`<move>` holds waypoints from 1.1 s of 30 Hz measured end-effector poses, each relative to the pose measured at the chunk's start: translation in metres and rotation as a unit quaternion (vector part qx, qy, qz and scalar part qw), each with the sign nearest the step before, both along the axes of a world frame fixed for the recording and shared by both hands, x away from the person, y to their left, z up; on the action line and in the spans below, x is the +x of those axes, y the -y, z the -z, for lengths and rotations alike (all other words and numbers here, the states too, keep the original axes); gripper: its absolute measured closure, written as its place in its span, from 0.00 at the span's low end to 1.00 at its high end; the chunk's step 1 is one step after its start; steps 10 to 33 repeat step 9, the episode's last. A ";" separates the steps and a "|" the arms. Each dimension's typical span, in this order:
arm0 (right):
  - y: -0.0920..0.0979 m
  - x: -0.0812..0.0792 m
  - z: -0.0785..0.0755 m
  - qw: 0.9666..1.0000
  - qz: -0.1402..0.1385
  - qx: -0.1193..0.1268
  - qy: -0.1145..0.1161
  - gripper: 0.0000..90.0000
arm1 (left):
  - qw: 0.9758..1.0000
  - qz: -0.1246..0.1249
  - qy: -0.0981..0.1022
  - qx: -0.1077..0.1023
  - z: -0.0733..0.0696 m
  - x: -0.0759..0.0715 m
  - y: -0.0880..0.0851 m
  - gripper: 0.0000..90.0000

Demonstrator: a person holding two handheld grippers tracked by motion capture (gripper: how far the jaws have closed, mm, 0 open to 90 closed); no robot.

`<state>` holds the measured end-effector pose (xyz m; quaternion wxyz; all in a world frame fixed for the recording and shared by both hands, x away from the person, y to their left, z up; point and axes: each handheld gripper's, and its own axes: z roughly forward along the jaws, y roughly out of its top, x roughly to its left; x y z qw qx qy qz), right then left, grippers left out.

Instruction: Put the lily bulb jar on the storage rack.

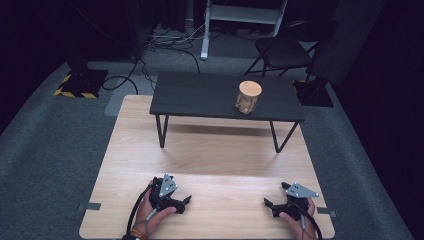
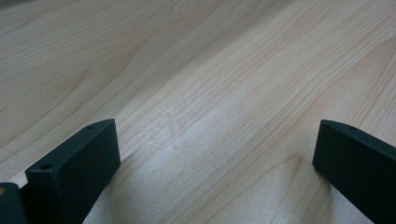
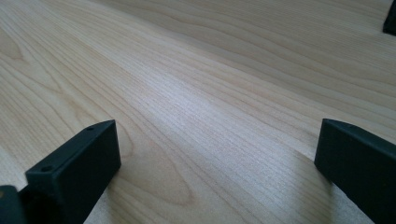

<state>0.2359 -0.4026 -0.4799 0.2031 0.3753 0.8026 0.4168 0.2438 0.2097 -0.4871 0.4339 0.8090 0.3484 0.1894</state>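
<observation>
A glass jar [image 1: 248,97] with a wooden lid stands upright on a low dark bench [image 1: 200,97] at the far end of the light wooden tabletop [image 1: 210,150], toward the bench's right half and set back from its front edge, where either hand could reach it from the front. Its pale brown contents are too small to identify from the high view.

Well short of it, at the near edge of the tabletop, a person's two hands rest with a tool in each. The left claw [image 1: 186,201] lies low on the wood, its jaws spread wide and pointing inward toward the middle; the left gripper view shows bare wood grain between them. The right claw [image 1: 268,203] mirrors it, jaws likewise wide apart with nothing between them, facing the left one. Both sit well apart from the jar and from each other, a resting posture that appears to leave the reach toward the bench not yet begun.
</observation>
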 end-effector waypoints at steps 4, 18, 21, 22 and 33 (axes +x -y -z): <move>0.000 0.000 0.000 1.000 0.000 0.000 0.000 0.00 | 1.000 -0.001 0.000 0.000 0.000 0.000 0.000 0.01; 0.000 0.000 0.000 1.000 0.002 0.000 0.000 0.00 | 1.000 -0.001 0.000 0.000 0.000 0.000 0.000 0.01; 0.000 0.000 0.000 1.000 0.002 0.000 0.000 0.00 | 1.000 -0.001 0.000 0.000 0.000 0.000 0.000 0.01; 0.000 0.000 0.000 1.000 0.002 0.000 0.000 0.00 | 1.000 -0.001 0.000 0.000 0.000 0.000 0.000 0.01; 0.000 0.000 0.000 1.000 0.002 0.000 0.000 0.00 | 1.000 -0.001 0.000 0.000 0.000 0.000 0.000 0.01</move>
